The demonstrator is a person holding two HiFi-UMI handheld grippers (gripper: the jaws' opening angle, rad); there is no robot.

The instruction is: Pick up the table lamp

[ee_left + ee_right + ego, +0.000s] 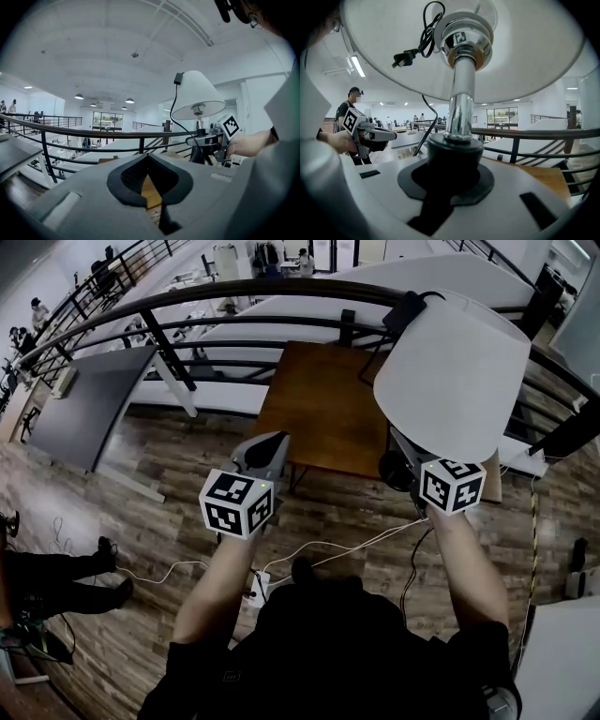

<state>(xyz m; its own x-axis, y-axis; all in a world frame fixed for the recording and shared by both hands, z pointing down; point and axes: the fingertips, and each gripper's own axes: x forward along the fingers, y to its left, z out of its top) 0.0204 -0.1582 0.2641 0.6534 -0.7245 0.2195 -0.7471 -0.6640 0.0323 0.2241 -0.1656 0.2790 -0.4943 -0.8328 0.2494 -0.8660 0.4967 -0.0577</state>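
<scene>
The table lamp [457, 371] has a white shade, a chrome stem [459, 108] and a black collar low on the stem. My right gripper [452, 164] is shut on that collar and holds the lamp upright over the right end of the wooden table [319, 409]. The lamp's cord loops up with its plug [403, 58] hanging under the shade. In the left gripper view the lamp [197, 96] and the right gripper [208, 138] are off to the right. My left gripper [267, 448] hovers apart from the lamp, above the table's near edge. It is shut, with nothing in it [149, 178].
A dark metal railing [234, 296] runs behind the table, with a drop to a lower floor beyond. A grey slanted desk [94, 399] stands at left. White and black cables [328, 554] lie on the wood floor. A person's legs [66, 577] show at far left.
</scene>
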